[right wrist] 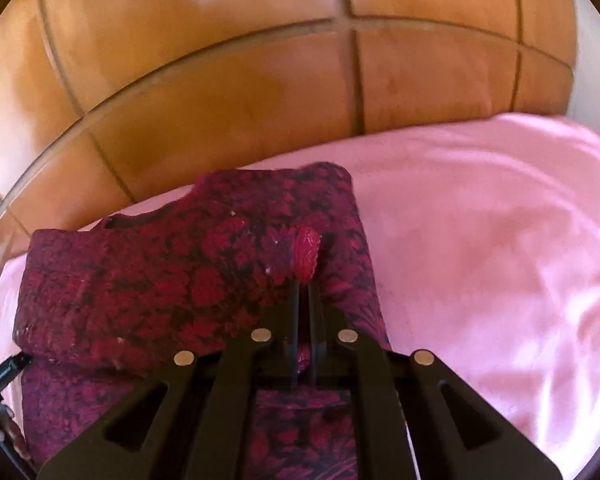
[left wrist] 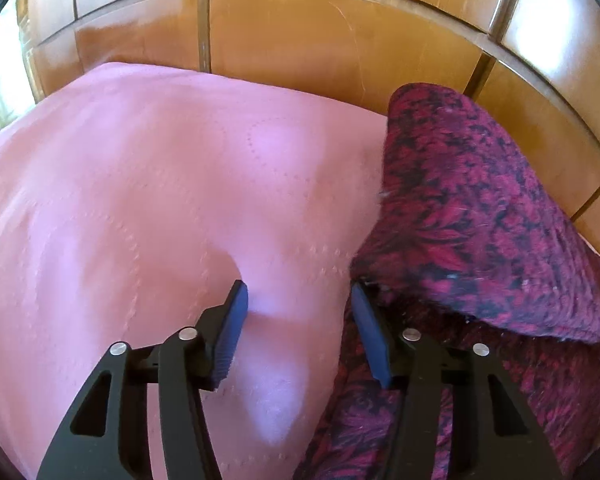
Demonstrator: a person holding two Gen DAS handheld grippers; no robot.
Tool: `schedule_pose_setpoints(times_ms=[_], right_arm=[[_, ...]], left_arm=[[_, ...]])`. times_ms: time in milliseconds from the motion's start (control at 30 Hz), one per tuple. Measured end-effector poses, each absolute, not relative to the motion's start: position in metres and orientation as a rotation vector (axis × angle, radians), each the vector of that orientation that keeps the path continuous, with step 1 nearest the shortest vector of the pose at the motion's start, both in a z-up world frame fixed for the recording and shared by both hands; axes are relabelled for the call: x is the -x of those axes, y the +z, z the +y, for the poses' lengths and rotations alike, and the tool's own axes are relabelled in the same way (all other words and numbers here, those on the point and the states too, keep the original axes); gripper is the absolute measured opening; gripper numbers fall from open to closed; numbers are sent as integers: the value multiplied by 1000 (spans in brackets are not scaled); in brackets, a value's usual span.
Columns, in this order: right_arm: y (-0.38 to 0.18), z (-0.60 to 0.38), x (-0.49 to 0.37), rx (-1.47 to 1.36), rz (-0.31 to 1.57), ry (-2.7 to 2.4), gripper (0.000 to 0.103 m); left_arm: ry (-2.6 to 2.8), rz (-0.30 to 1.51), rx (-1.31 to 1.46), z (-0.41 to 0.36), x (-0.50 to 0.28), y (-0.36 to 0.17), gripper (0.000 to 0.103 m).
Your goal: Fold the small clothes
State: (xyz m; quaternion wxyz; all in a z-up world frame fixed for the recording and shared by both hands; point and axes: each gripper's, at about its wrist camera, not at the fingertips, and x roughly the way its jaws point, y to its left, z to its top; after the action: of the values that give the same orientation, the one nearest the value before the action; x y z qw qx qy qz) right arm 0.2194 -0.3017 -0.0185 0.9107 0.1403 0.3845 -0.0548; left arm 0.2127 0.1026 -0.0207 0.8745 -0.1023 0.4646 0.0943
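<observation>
- Wooden headboard (left wrist: pixel 320 60) behind the pink sheet (left wrist: pixel 140 200).
- I see the floral garment (right wrist: pixel 160 280) on that sheet, partly folded.
- My right hand-held gripper (right wrist: pixel 304 284) pinches its fold.
- My left hand-held gripper (left wrist: pixel 300 300) gapes at its edge, gripping nothing.

Home bedroom, as I see it: bed under pink quilted bedspread (left wrist: pixel 148 200), glossy wooden panelled headboard (left wrist: pixel 320 52) right behind it, dark red floral garment (right wrist: pixel 172 280) lying on spread before me.

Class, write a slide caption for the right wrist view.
Right gripper shut on a pinched ridge of the dark red patterned garment lying on pink bedding.
</observation>
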Motion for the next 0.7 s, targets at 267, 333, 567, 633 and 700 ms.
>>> schedule_pose_setpoints(times_ms=[267, 333, 567, 633, 700], right_arm=[[-6, -303, -218, -272, 785, -95, 9], [0, -306, -213, -271, 780, -78, 13], [28, -296, -197, -243, 715, -34, 61], [26, -294, -200, -241, 721, -35, 61], [21, -297, -208, -263, 746, -34, 60]], left_arm=[[113, 969, 316, 121, -215, -4, 53], [79, 943, 356, 136, -209, 7, 53], [-79, 940, 552, 163, -243, 23, 53], [-111, 953, 589, 161, -256, 18, 53], [-136, 973, 606, 159, -277, 12, 53]])
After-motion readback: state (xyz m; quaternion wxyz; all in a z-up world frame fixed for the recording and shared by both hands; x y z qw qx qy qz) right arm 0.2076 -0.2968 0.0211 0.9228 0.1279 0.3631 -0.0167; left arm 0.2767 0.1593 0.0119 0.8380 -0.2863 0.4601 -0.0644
